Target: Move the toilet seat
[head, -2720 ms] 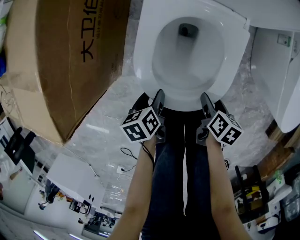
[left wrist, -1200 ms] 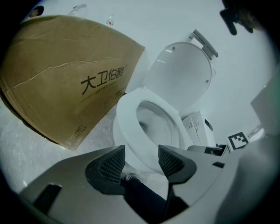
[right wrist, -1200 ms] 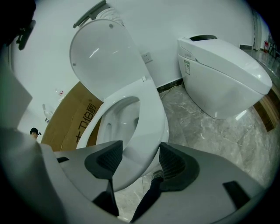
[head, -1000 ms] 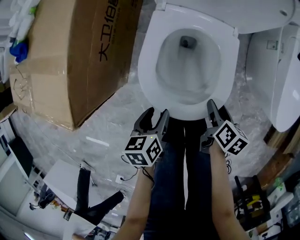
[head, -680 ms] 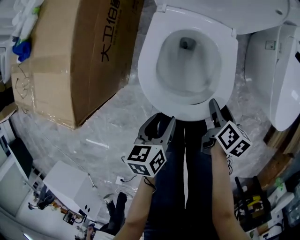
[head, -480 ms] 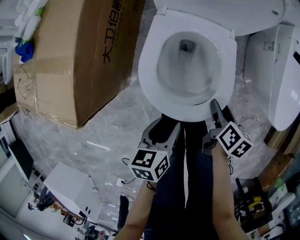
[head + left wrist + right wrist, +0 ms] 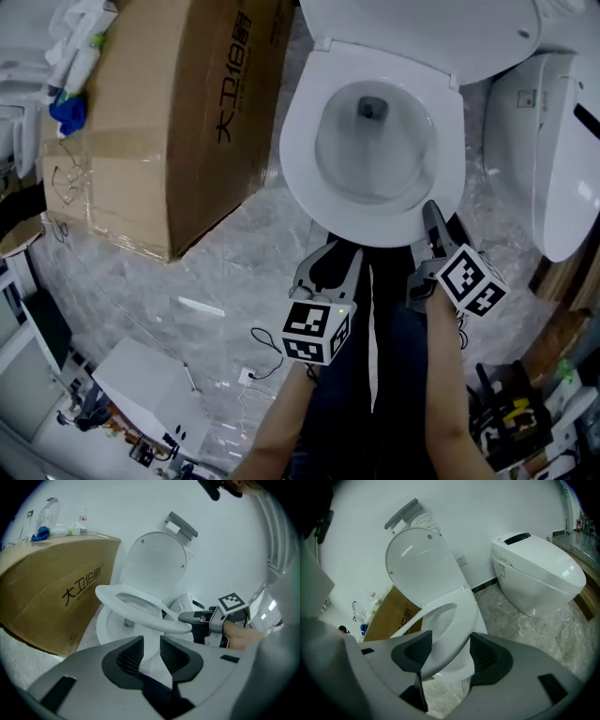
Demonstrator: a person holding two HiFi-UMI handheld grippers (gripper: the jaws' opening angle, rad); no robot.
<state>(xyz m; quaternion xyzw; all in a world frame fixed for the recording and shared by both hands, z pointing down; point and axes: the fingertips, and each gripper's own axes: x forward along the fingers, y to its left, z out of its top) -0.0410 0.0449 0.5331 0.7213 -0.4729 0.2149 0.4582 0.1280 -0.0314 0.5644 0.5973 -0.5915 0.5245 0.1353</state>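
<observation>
The white toilet seat [image 7: 298, 159] is tilted up off the bowl [image 7: 110, 625], its front rim [image 7: 454, 620] between the pads of my right gripper [image 7: 451, 648], which is shut on it. The left gripper view shows that grip from the side, with the right gripper [image 7: 187, 617] on the seat's tip [image 7: 154, 623]. My left gripper [image 7: 337, 258] hangs just short of the rim, over the person's dark trousers. Its jaws have just been closing; a narrow gap remains and nothing is between them [image 7: 151, 648]. The lid [image 7: 422, 564] stands raised behind.
A large cardboard box [image 7: 159, 122] lies close to the toilet's left side, with bottles and a blue item [image 7: 66, 112] on it. A second white toilet [image 7: 562, 159] stands at the right. Plastic sheeting covers the marble floor [image 7: 234, 262].
My left gripper has drawn back from the seat's front rim toward the person, and its jaws have narrowed. My right gripper has stayed on the rim.
</observation>
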